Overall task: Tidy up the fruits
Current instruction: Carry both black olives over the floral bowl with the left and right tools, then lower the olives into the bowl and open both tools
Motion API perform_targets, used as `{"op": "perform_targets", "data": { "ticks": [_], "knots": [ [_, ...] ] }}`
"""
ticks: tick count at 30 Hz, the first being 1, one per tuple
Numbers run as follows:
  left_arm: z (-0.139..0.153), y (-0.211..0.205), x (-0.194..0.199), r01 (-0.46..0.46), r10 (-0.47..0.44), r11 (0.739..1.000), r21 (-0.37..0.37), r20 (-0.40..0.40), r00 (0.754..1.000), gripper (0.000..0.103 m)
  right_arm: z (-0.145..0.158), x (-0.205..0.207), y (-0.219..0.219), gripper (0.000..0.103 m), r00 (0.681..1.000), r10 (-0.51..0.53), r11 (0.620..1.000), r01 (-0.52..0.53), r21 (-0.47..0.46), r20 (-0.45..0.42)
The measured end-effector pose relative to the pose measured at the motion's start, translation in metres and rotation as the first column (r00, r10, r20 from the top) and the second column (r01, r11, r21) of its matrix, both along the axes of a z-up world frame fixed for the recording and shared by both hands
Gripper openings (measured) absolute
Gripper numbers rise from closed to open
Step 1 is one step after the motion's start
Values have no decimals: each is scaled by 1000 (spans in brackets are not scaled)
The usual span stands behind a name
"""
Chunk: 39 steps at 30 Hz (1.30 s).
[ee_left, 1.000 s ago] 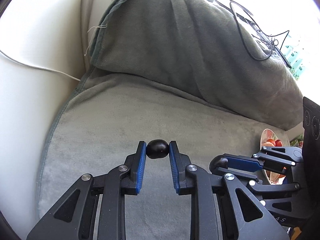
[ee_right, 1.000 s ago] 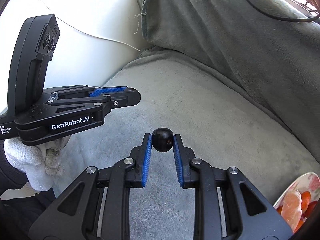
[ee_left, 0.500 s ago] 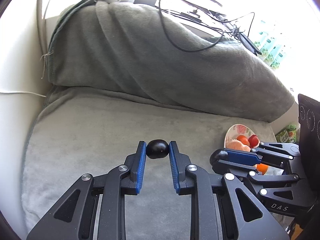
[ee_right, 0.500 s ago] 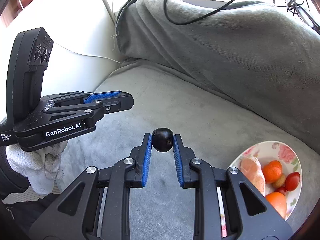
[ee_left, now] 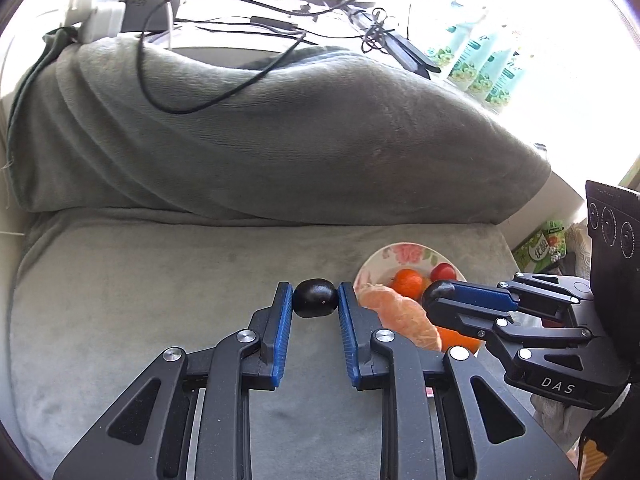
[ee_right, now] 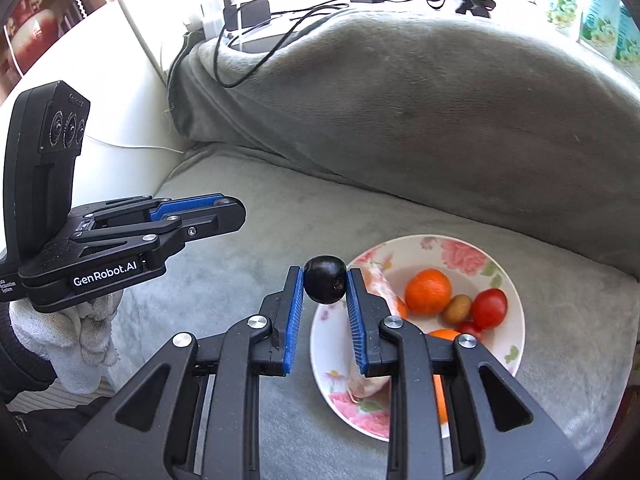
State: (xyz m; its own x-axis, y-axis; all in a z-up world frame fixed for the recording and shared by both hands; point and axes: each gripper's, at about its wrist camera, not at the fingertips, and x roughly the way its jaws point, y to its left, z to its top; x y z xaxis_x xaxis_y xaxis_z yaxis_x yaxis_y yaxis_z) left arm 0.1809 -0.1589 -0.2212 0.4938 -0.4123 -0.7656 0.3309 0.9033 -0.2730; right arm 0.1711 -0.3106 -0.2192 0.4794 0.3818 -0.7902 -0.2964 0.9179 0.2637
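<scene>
We grip one dark grape in each tool. The left tool (ee_left: 315, 303) pinches its grape (ee_left: 315, 298) over the grey blanket (ee_left: 160, 280), just left of the bowl (ee_left: 404, 251). The right tool (ee_right: 323, 285) clamps its own grape (ee_right: 325, 284) at the bowl's near-left rim (ee_right: 516, 292).

Much of the sorting looks done: the bowl already holds a mandarin (ee_right: 428, 291), a peeled citrus (ee_left: 400, 316), a tomato (ee_right: 488, 308), a small brown fruit (ee_right: 457, 308) and more orange fruit partly hidden behind our fingers. No loose fruit shows on the blanket.

What is left, as we judge it, is to bring both grapes over the bowl and let go. The right one is nearly there; the left has a little further to travel.
</scene>
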Motion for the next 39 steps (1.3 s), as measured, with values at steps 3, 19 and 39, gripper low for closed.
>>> {"op": "perform_targets", "data": {
  "ticks": [3,19,39],
  "knots": [
    [1,-18,0,32,-32,999,-2,0,999,21,0,-2,-15,23,999,-36,999,36,-4,-4],
    [-10,-69,-12,125,-125,992,-10,-37,991,21,-19,2,-76,23,991,-128,992,128,-9,-25],
    [-14,-108,-17,192,-192,981,-17,-57,980,21,-26,15,-80,23,992,-124,992,123,-4,-40]
  ]
}}
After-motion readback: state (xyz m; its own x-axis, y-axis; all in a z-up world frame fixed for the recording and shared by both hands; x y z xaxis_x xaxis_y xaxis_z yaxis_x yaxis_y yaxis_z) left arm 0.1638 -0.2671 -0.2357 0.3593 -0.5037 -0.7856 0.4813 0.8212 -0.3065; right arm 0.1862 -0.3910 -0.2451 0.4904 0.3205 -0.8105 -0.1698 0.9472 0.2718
